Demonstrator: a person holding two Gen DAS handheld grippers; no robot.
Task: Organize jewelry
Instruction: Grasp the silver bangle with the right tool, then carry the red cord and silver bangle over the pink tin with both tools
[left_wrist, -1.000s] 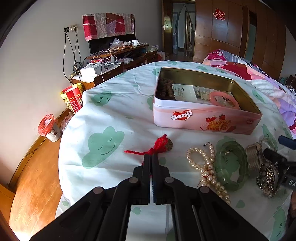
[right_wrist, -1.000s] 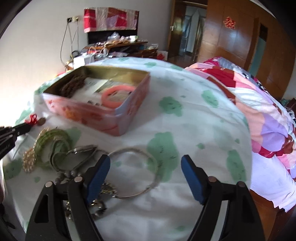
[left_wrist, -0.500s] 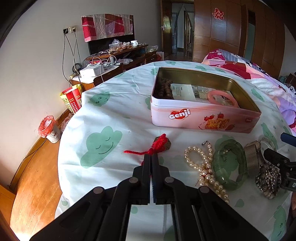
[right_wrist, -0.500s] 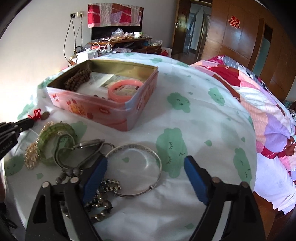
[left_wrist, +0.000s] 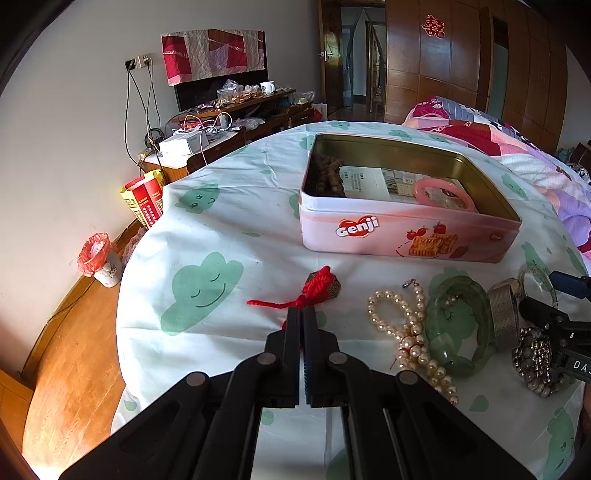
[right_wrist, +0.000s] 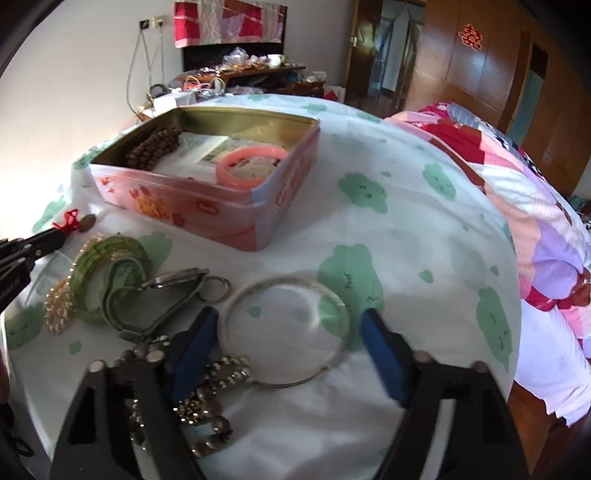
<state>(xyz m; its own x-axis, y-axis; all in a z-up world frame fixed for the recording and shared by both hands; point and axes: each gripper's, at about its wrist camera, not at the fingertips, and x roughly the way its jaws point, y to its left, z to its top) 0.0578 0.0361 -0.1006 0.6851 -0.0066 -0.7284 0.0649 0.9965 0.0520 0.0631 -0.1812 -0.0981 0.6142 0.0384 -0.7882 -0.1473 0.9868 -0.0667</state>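
Black fingers pressed together: your left gripper (left_wrist: 303, 314) is clamped on the red cord (left_wrist: 295, 301) of a small bronze charm (left_wrist: 330, 288), and the charm itself lies on the tablecloth (left_wrist: 229, 236) just past the tips. Your right gripper (right_wrist: 288, 328) is spread wide, its blue pads (right_wrist: 192, 343) sitting either side of a thin silver bangle (right_wrist: 284, 328) that lies flat on the cloth; I can't tell whether the pads touch it.

Moving outward from the left gripper, you've got a pearl strand (left_wrist: 406, 328) just to its right, touching a green bangle (left_wrist: 458, 325). Beside that is a metal mesh watch (left_wrist: 502, 314), and nearest the right gripper a beaded rhinestone bracelet (left_wrist: 535, 358). From the right wrist view the same cluster sits left of the silver bangle: the watch (right_wrist: 162, 291) draped over the green bangle (right_wrist: 107, 266), pearls (right_wrist: 57, 306) at the far edge, the rhinestone bracelet (right_wrist: 210, 387) partly under the left pad.

Beyond all that stands the pink biscuit tin (left_wrist: 406, 236), lid off, well apart from both grippers. Inside you can see brown wooden beads (left_wrist: 327, 173) at one end, a pink bangle (left_wrist: 443, 194) at the other, and a printed leaflet (left_wrist: 369, 181) beneath them.

Off the table, a red-lined bin (left_wrist: 98, 258) sits on the wooden floor by the wall, and a quilt-covered bed (right_wrist: 517, 192) lies to the right.
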